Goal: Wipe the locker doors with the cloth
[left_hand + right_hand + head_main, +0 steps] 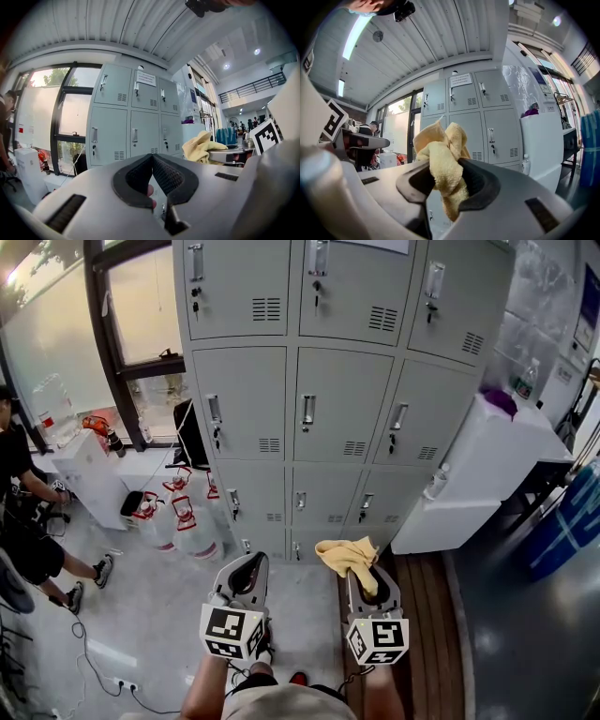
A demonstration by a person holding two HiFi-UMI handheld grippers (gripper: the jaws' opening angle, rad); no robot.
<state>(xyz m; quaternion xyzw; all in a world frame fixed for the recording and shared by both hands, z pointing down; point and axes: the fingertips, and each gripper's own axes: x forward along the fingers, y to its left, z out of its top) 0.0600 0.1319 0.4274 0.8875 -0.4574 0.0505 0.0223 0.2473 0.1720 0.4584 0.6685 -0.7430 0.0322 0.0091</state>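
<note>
right gripper: jaws closed on yellow cloth; cloth bunched, sticks up past jaw tips, one end hangs below. left gripper: jaws together, nothing between them. locker doors stand straight ahead of both grippers, well apart from cloth, no contact yet. cloth is on right side, so right arm is one to reach forward. judgement: bunched cloth must be pressed flat against door.

Workplace locker area: grey lockers, water jugs.
</note>
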